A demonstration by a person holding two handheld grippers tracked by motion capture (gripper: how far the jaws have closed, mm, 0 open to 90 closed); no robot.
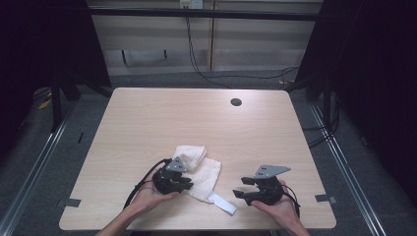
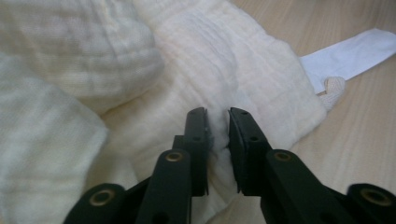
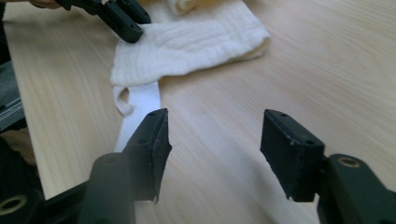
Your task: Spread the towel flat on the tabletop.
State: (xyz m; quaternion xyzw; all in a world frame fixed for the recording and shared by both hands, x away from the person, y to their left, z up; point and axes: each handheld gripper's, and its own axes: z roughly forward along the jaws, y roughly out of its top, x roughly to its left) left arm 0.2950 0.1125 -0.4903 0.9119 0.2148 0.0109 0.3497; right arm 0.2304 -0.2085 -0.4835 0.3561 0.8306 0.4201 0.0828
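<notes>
My left claw [image 2: 217, 122] narrow, pinching fold of cream cloth [image 2: 219, 65]. Cloth lies crumpled on surface [image 1: 147, 118], near front edge, white strap [image 1: 222, 203] trailing toward my right claw [image 3: 215, 140]. Right claw wide, nothing between jaws, hovering beside strap end.

A pale wood counter [image 1: 147, 118] with rounded corners carries the work. Near its far edge, right of the middle, sits a round dark hole [image 1: 236, 102]. Two small grey tabs stick out at the near corners, one on the left [image 1: 72, 202], one on the right [image 1: 326, 198]. Grey floor [image 1: 44, 162] lies around it, with metal rails [image 1: 344, 162] along both sides. Behind stands a light panelled wall [image 1: 246, 44], down which black cables [image 1: 193, 54] hang and trail across the floor. Dark curtains [image 1: 373, 73] close in either side.
</notes>
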